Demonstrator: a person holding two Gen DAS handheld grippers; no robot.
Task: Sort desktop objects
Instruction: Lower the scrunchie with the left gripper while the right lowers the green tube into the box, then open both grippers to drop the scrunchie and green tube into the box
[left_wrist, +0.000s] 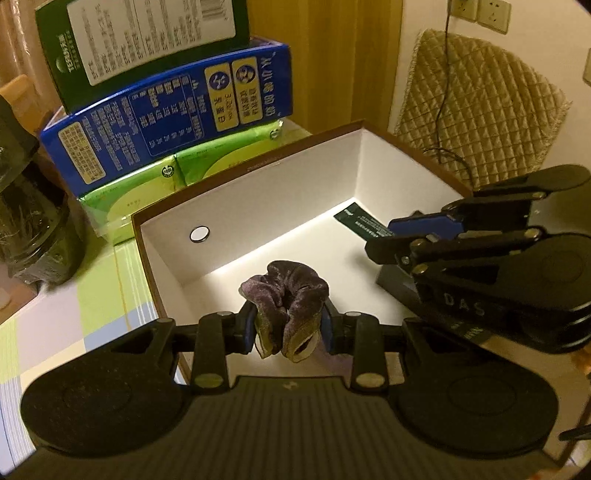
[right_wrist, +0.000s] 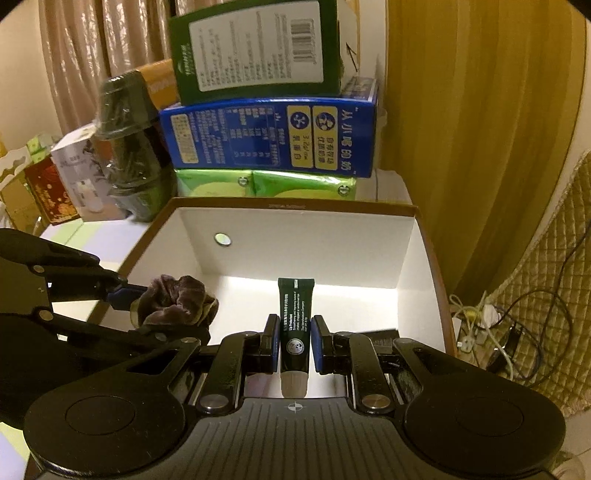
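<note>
Left gripper (left_wrist: 288, 325): jaws nearly closed, blue pads pressed on both sides of a purple scrunchie (left_wrist: 286, 295); points steeply downward. Right gripper (right_wrist: 294, 341): jaws closed on a dark green tube (right_wrist: 294, 321), cap end toward the camera; also angled down. The two sit side by side, left one just left of right, not touching.

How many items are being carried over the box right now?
2. A purple scrunchie clamped in the left gripper, and a dark green tube clamped in the right gripper. Both hang over the open white box. The grippers hide part of the box floor.
</note>
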